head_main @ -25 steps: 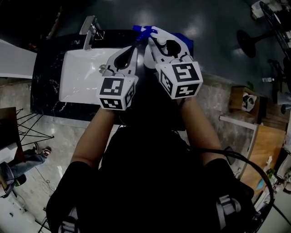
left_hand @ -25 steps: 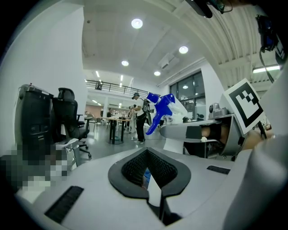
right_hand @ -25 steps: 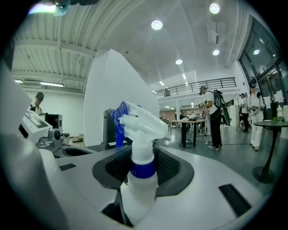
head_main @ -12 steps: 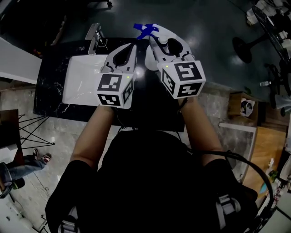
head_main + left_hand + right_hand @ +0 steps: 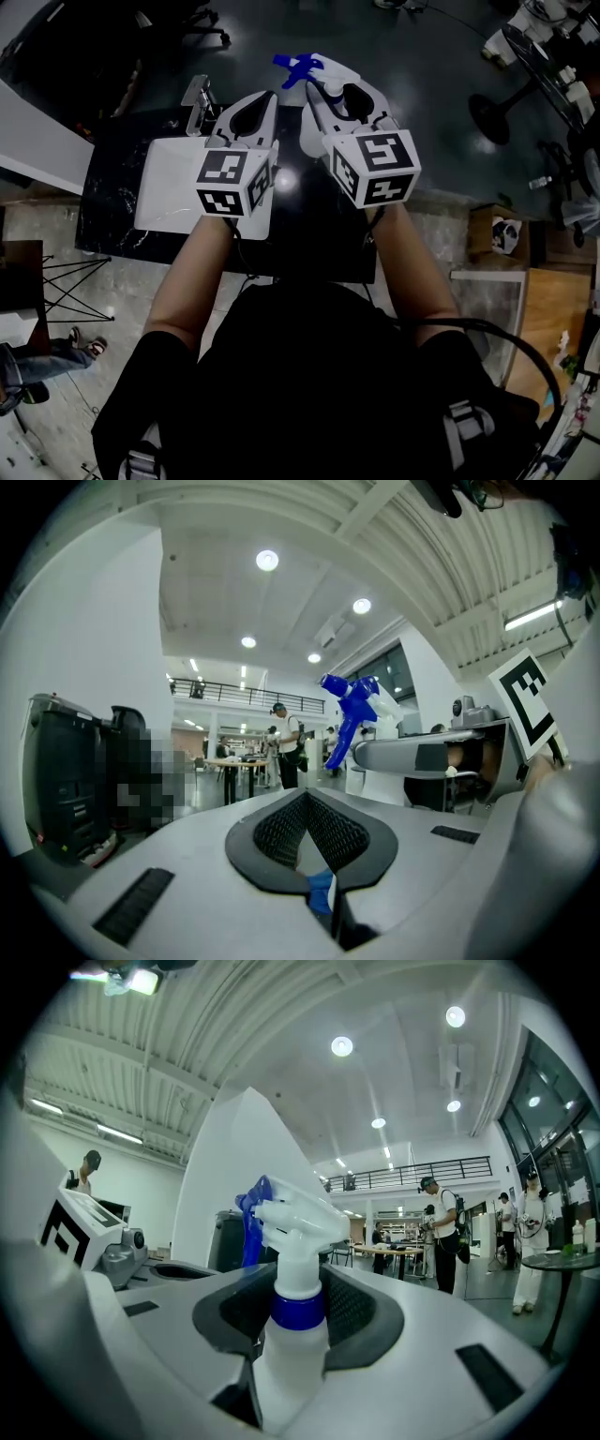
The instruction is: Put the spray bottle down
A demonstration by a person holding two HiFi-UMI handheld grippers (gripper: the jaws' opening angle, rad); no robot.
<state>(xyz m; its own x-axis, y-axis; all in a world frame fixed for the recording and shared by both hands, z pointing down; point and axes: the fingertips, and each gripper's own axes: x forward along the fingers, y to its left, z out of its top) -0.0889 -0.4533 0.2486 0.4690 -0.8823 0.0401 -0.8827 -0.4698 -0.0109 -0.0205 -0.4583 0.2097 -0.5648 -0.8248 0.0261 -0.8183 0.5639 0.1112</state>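
Up they've come: both grippers sit higher than a second ago, the black worktop (image 5: 112,211) falling away below, and the bottle has risen with them. The right gripper (image 5: 300,1288) has its pads clamped on the white spray bottle (image 5: 292,1232), biting just at the blue collar, with the bottle upright and the blue trigger pointing away from the camera. From the head view that right gripper (image 5: 330,92) carries the spray bottle (image 5: 309,127) in mid-air above the worktop's far edge, its blue trigger poking out past that edge over the dark floor (image 5: 422,56). Beside it, close but apart, the left gripper (image 5: 251,101) has its jaws brought together; its own view shows the left gripper (image 5: 306,799) with nothing between the ribbed pads. Beneath the left gripper lies the white sink (image 5: 161,192), set in the worktop's left half, the faucet (image 5: 197,98) at its far edge.
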